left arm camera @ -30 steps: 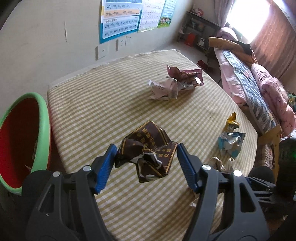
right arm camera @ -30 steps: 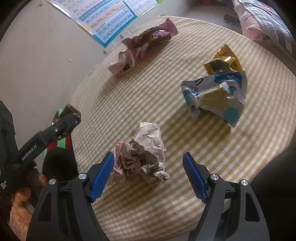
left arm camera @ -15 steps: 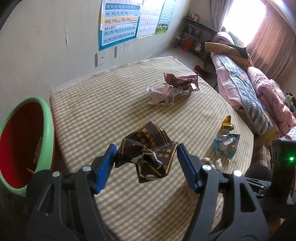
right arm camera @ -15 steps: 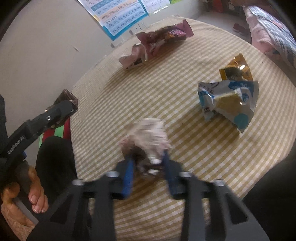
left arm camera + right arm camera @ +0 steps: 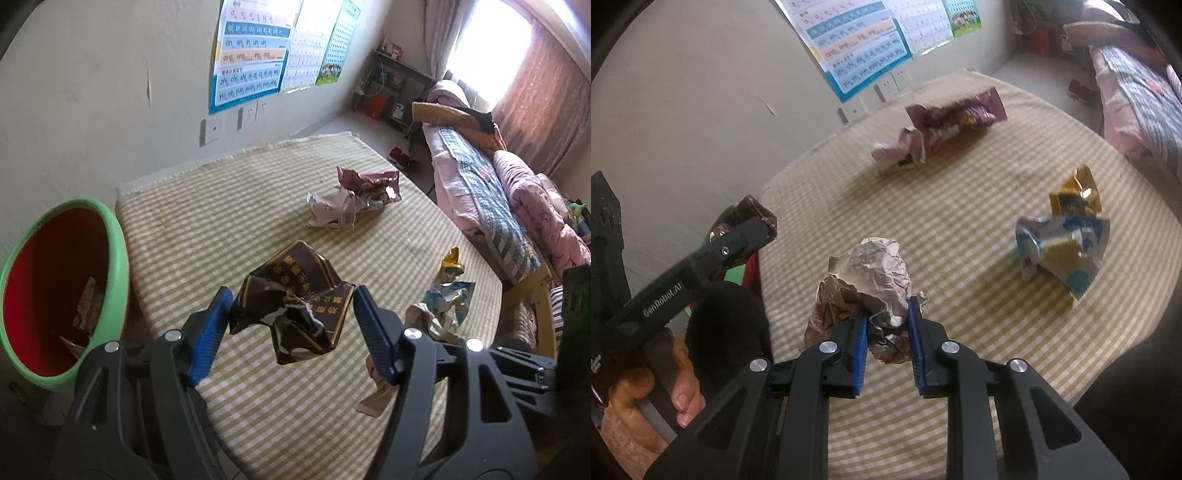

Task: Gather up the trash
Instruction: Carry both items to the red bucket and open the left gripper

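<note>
Left wrist view is filled mostly by the checked tablecloth (image 5: 229,206), spread out ahead of and below the left gripper (image 5: 291,321). A green-rimmed red basin (image 5: 114,236) is seen off to that gripper's left, below the table edge, with scraps already lying inside. A crumpled brown wrapper (image 5: 295,295) is held clear of the cloth between the left jaws, which are kept fairly wide around it.

Further ahead, a pink wrapper (image 5: 354,199) is left lying on the cloth, and to the right a blue-and-white packet (image 5: 448,299) with a yellow wrapper (image 5: 452,262) just behind it.

In the right wrist view, the right gripper (image 5: 886,332), wide apart a second ago around a ball of crumpled paper (image 5: 871,273), is now closed tight on that ball, which is raised off the cloth. The left gripper is seen to its left, gripped by a hand (image 5: 646,398).

Both grippers are thus judged loaded, so the carry to the basin is likely next; three pieces remain to be gathered.
</note>
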The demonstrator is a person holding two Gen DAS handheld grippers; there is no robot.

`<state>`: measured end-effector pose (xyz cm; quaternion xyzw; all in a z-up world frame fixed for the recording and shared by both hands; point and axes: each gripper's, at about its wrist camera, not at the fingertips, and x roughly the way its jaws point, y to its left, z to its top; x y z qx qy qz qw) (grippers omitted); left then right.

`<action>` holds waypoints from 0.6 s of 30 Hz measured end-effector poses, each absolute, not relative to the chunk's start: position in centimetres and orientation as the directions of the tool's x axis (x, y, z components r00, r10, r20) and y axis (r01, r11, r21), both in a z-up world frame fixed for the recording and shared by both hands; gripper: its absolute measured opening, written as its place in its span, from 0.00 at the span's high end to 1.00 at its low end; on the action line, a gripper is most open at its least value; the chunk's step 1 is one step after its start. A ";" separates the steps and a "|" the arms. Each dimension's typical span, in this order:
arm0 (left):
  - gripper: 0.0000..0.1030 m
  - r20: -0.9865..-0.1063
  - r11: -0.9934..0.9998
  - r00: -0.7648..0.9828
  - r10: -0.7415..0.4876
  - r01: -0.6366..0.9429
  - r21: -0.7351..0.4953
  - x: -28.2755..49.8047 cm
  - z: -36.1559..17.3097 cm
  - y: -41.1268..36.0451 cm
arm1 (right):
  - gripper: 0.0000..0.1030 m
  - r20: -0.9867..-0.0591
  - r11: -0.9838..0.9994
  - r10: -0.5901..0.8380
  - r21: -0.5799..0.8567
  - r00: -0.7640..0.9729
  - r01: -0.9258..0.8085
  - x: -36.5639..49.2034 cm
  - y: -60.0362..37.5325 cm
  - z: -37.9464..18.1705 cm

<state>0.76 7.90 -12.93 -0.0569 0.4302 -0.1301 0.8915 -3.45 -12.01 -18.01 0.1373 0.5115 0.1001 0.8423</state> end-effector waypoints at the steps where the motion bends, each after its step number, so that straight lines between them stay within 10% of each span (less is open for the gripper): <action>1: 0.37 -0.748 0.959 0.601 -0.282 0.184 -0.214 0.7 -12.7 8.1 | 0.81 -0.832 0.945 0.304 0.327 0.464 -0.033 -3.3 -11.7 -17.5; 18: 0.37 -0.677 0.973 0.703 -0.216 0.096 -0.210 0.1 -9.3 13.7 | 0.80 -0.808 0.950 0.310 0.288 0.501 -0.123 -1.0 -7.6 -14.3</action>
